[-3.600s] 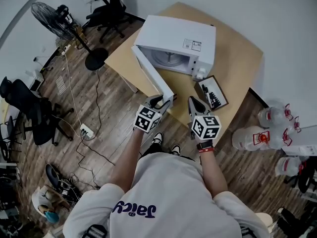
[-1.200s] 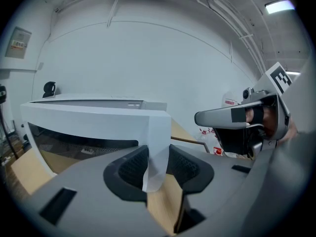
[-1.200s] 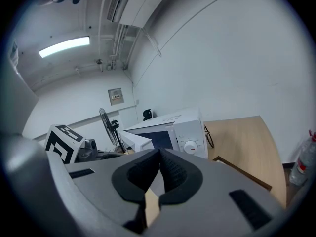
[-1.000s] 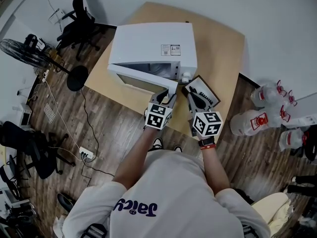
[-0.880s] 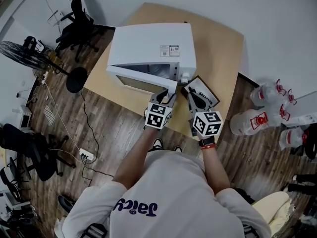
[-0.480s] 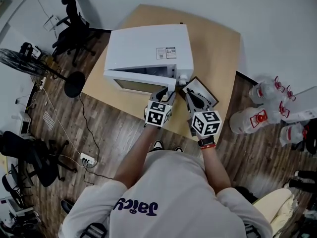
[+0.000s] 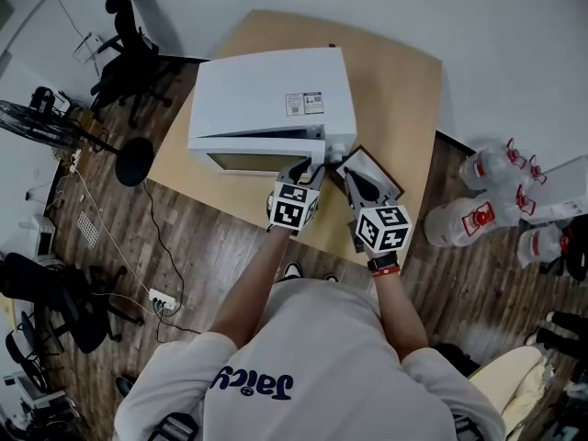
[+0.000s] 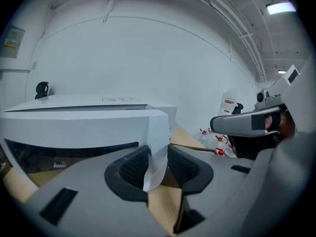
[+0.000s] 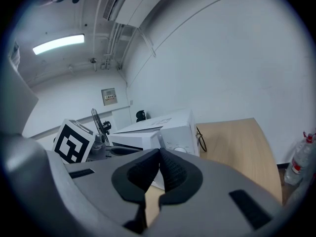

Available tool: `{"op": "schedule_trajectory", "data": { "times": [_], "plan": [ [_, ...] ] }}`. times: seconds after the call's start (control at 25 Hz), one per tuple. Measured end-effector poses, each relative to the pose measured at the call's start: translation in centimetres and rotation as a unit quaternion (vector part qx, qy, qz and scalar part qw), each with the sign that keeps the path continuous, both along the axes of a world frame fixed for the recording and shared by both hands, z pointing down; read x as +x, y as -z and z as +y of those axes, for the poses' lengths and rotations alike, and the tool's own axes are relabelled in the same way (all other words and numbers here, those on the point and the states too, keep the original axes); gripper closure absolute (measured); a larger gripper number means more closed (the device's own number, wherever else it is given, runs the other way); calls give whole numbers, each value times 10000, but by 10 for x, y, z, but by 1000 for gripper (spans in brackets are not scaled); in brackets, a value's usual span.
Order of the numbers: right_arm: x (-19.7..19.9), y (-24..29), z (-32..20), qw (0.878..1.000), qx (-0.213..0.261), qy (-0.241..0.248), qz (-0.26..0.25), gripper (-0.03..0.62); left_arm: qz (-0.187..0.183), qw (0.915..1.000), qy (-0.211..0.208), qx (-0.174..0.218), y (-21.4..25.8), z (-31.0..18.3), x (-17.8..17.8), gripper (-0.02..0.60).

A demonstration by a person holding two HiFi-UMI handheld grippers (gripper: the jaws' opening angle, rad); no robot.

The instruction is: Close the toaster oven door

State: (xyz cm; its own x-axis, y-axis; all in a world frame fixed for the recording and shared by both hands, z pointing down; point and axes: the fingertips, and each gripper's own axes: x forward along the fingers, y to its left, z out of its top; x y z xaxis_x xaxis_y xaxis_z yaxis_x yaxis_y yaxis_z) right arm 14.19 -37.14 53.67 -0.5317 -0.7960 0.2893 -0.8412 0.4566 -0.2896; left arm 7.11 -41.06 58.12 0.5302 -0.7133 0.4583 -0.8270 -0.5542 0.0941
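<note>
A white toaster oven (image 7: 266,90) stands on a wooden table (image 7: 404,90). Its door (image 7: 257,159) is hinged at the left and stands only a narrow gap from the oven front. My left gripper (image 7: 308,165) holds the door's free right edge. In the left gripper view that white door edge (image 8: 155,147) sits between the dark pads of the left gripper (image 8: 157,157), whose jaws have just been closing on it. My right gripper (image 7: 352,175) hovers beside it over the table, shut with nothing held. In the right gripper view the pads of the right gripper (image 9: 159,164) meet in front of the oven (image 9: 168,127).
A small black-framed tray (image 7: 375,165) lies on the table right of the oven, under my right gripper. Large water bottles (image 7: 459,223) stand on the floor at the right. Office chairs (image 7: 129,53) and a fan (image 7: 37,118) are at the left.
The door has swung from wide open to nearly closed. My left gripper rode with its edge toward the oven front. The right gripper followed slightly.
</note>
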Motion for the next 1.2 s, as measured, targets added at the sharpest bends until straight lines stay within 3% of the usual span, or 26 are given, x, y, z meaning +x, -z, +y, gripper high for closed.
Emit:
{"op": "schedule_trajectory", "data": {
  "times": [1.2],
  "plan": [
    [-12, -6, -21, 9997, -125, -40, -217, 579, -56, 9998, 162, 83, 0, -37, -1, 459]
  ]
}}
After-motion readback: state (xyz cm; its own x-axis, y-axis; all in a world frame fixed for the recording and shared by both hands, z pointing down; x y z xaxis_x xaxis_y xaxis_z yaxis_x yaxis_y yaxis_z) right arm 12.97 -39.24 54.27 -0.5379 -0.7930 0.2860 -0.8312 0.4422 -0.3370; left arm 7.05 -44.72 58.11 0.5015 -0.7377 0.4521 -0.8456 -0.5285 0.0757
